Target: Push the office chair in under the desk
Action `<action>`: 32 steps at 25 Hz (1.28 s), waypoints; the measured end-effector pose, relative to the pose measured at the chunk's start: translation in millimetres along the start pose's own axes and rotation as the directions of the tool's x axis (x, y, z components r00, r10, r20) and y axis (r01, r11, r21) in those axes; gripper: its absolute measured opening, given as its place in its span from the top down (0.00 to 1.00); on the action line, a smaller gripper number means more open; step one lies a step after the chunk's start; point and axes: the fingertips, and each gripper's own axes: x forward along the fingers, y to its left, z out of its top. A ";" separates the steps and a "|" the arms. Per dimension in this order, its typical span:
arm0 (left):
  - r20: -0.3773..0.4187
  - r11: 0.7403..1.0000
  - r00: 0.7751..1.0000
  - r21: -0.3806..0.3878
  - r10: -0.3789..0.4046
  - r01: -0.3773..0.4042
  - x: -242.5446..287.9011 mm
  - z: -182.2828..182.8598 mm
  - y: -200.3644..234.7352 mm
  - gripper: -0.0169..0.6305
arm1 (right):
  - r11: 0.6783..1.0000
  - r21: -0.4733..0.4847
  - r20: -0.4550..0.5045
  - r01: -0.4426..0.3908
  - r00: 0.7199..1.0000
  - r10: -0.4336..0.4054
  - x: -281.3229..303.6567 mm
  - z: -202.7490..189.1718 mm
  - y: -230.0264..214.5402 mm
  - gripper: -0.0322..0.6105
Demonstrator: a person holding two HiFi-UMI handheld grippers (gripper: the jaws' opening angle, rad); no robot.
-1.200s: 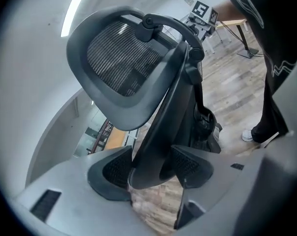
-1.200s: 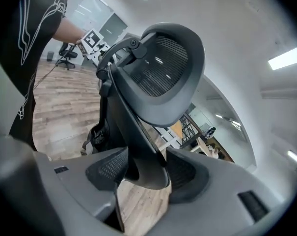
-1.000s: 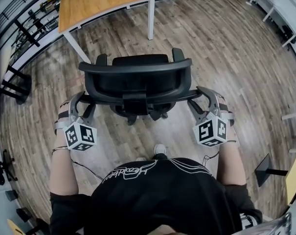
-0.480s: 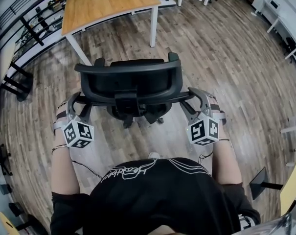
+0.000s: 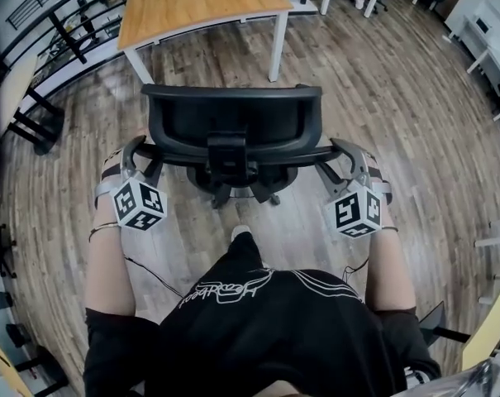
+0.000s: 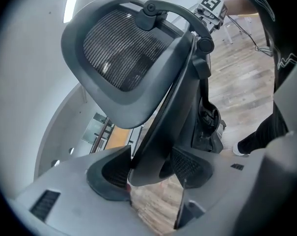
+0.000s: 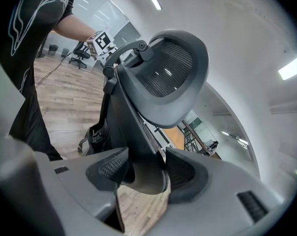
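While the person stood right behind it, the black mesh-backed office chair (image 5: pixel 233 126) sat on the brown wood-plank floor (image 5: pixel 398 114) in the head view, with its backrest toward the person and its seat facing the light wooden surface with white legs (image 5: pixel 202 5). It was near the front edge of that surface but not under it, and a strip of floor showed between them. The left tool (image 5: pixel 144 162) held the left end of the curved black frame bar (image 5: pixel 179 157) behind the backrest. The right tool (image 5: pixel 336 164) held the right end, and both marker cubes faced the person. A black printed shirt (image 5: pixel 274 329) filled the bottom of the view, and one pale shoe tip (image 5: pixel 241 233) showed near the chair's base. Through the left gripper view, the left tool's ribbed pads (image 6: pixel 187 165) were pinched on the end of the bar from both sides, standing wide because the bar is thick. The mesh backrest rose above them, and the other tool's marker cube showed at the bar's far end. Through the right gripper view, the right tool's two pads were clamped the same way on the opposite end of the bar. The backrest arched overhead, with the orange-toned surface visible beyond it.
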 end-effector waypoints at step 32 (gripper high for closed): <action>0.080 0.978 0.981 -0.097 -0.176 0.183 93.7 6.6 68.6 0.60 | 1.000 -0.021 -0.087 -0.001 0.996 -0.001 152.7 0.8 -91.0 0.54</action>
